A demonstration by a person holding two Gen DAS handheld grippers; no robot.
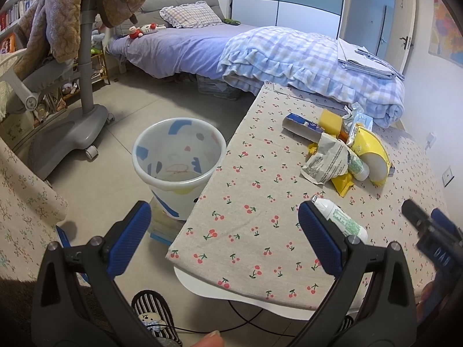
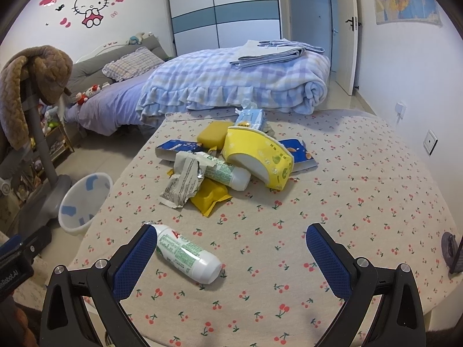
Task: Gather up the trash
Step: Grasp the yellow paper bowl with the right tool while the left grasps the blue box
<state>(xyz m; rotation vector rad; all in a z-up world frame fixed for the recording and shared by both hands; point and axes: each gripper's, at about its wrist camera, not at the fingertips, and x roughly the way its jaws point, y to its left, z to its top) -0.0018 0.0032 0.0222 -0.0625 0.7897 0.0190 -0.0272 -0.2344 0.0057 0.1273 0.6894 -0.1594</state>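
Bedroom, cherry-print table (image 2: 347,188) beside bed. Right gripper (image 2: 231,248) jaws spread wide, empty, low over near edge. Lone white tube (image 2: 188,256) lies flat just inside its left finger. Looks light, slick, squashy: pinch mid-body across width. Left gripper (image 1: 224,231) also wide, empty, straddling table's left edge. Bin (image 1: 179,159) on floor beside that edge. Wrapper pile (image 2: 231,162) mid-table.

My left gripper (image 1: 224,231) is level, its jaws spread wide, nothing between the blue pads (image 1: 321,243). My right gripper (image 2: 231,256) is likewise spread wide and grips nothing. A fingertip (image 1: 209,339) shows at the lower edge of the left wrist view.
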